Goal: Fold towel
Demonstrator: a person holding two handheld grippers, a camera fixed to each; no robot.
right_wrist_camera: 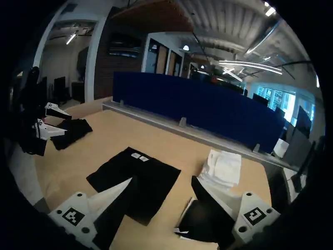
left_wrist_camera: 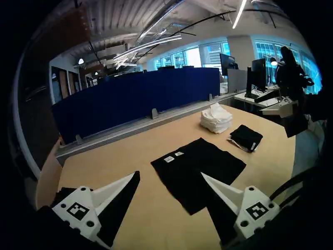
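Over at the left end of the desk (left_wrist_camera: 143, 225) there's a loose heap of dark cloth (right_wrist_camera: 73, 130), waiting its turn by the look of it. Just beside it, the left gripper (left_wrist_camera: 170, 173) hangs above the near edge, fingers (left_wrist_camera: 112, 196) spread wide and pinching nothing. It's aimed across the wood, I'd say lining up on the cloth's near-left corner.

Middle of the desk now: the black towel (left_wrist_camera: 204, 164) lies opened out flat, two small white tags (left_wrist_camera: 174, 156) showing along its far side. It looks smoothed and ready, no fold begun, nothing touching it.

Moving right, the right gripper (right_wrist_camera: 161, 179) hovers over the near edge too, fingers apart and empty, pointed at the towel's other near corner. One gripper per corner makes sense, since lifting both at once would carry the near half over evenly.

Past the towel, toward the far right corner, sits a white stack (left_wrist_camera: 215, 118) of folded cloths. Just beside it is a folded black towel (left_wrist_camera: 246, 137), parked clear of the working space, probably the finished pile. Along the far edge runs the blue partition (left_wrist_camera: 137, 100)
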